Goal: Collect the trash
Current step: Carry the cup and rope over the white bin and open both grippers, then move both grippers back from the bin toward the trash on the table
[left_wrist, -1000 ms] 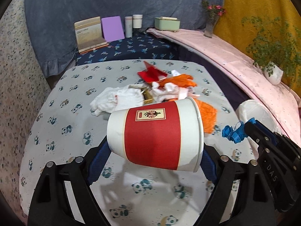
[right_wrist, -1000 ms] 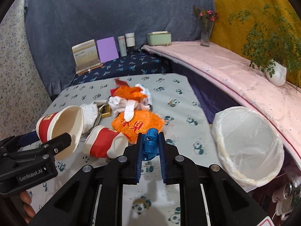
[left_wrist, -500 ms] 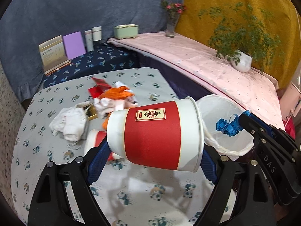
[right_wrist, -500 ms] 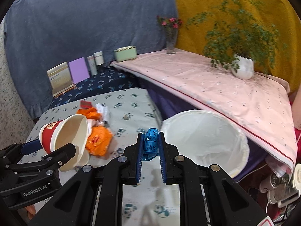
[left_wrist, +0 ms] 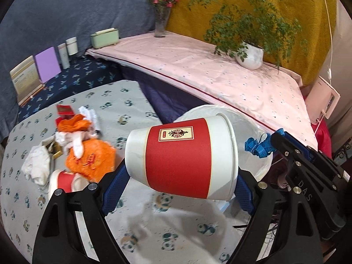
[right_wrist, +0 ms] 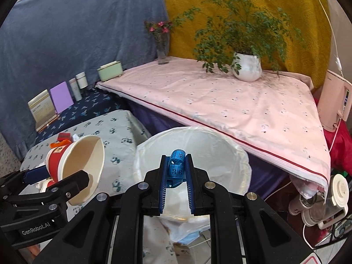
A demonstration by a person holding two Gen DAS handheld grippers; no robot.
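Carrying step of the trash collection, by the look of it: both loads lifted and brought to the bin, neither dropped yet.

Lower centre of the right wrist view: white-lined trash bin (right_wrist: pixel 222 154), mouth open, beside the panda-print counter (right_wrist: pixel 118 127). Left of frame: red-and-white paper cup (right_wrist: pixel 72 165) held on its side, mouth toward the bin, clear of the counter. In the left wrist view, centre frame: left hand-held gripper (left_wrist: pixel 180 176) spread wide, pads clamped on the cup's base and rim. Left of that frame, on the counter: more trash left, namely an orange bag (left_wrist: pixel 88 160), crumpled tissue (left_wrist: pixel 36 161) and a second cup (left_wrist: pixel 63 180).

Smallest: rolled blue measuring tape (right_wrist: pixel 177 167), pinched in the narrow right hand-held gripper (right_wrist: pixel 176 169), over the bin's mouth.

Next, probably: release the tape straight down; bring the cup further over the rim before letting go, else risk of a miss.
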